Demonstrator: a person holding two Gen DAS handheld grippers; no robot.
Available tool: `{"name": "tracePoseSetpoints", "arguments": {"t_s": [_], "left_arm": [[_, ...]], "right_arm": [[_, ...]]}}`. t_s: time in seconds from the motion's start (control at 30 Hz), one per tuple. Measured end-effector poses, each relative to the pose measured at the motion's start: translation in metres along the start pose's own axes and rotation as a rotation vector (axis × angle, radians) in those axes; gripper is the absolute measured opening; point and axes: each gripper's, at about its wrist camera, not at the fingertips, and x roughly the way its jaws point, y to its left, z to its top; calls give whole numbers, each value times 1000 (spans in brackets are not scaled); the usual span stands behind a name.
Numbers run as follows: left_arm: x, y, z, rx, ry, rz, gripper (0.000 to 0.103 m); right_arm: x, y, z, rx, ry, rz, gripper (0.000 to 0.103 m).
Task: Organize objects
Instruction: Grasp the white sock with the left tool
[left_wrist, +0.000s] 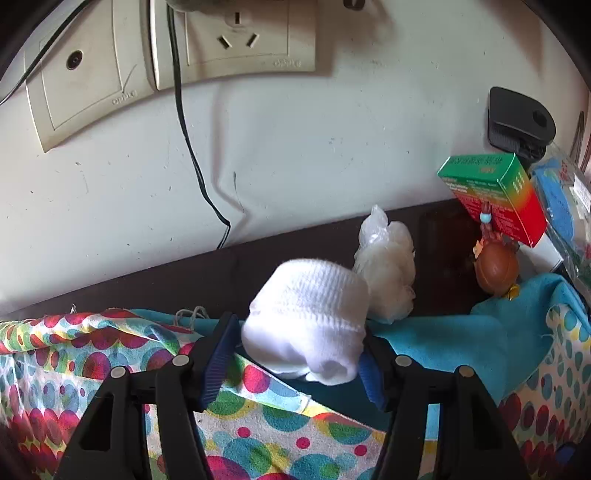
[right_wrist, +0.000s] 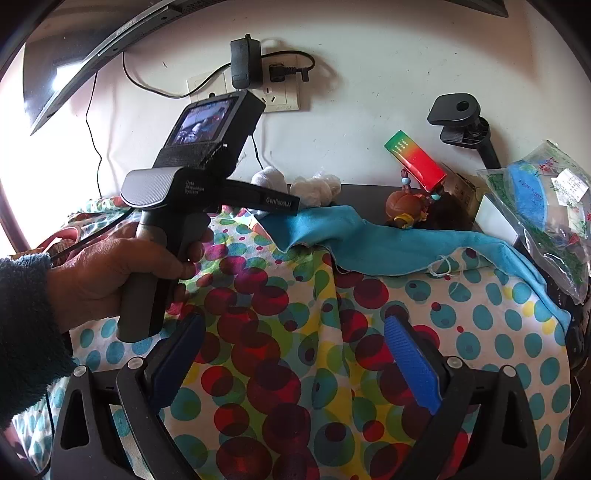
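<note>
A rolled white sock (left_wrist: 306, 325) rests on the turquoise cloth (left_wrist: 461, 343) at the back edge of the dotted cloth (left_wrist: 74, 350). My left gripper (left_wrist: 299, 347) stands open around it, with its blue pads beside the roll and a small gap on the left side. From the right wrist view, a hand holds the left gripper's housing (right_wrist: 207, 158), and the sock (right_wrist: 269, 177) peeks out behind it. Lower down, my right gripper (right_wrist: 295, 325) hangs open over the dotted cloth (right_wrist: 295, 369) with nothing between its fingers.
A crumpled clear bag (left_wrist: 388, 266) lies just behind the sock on the dark tabletop (left_wrist: 221, 273). To the right are a brown doll (left_wrist: 496, 269), a green-red box (left_wrist: 495, 192), a packet with blue contents (right_wrist: 543, 199) and a black clamp stand (right_wrist: 461, 114). Wall sockets (left_wrist: 236, 40) and a cable (left_wrist: 192, 147) sit behind.
</note>
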Motion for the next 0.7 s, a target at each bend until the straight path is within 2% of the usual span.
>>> {"name": "tracePoseSetpoints", "arguments": {"t_s": [0.13, 0.2, 0.4, 0.53, 0.7], "left_arm": [[-1, 2, 1, -21, -10, 25, 61], [-2, 2, 2, -21, -18, 18, 48], [-7, -2, -1, -28, -33, 87, 47], [-16, 3, -9, -66, -44, 103, 46], [-40, 7, -27, -61, -88, 115, 46]], "right_arm": [[0, 1, 0, -8, 0, -5, 97], [0, 2, 0, -13, 2, -8, 97], [2, 3, 1, -21, 13, -15, 97], [2, 3, 2, -20, 19, -16, 97], [4, 4, 1, -20, 26, -19, 97]]}}
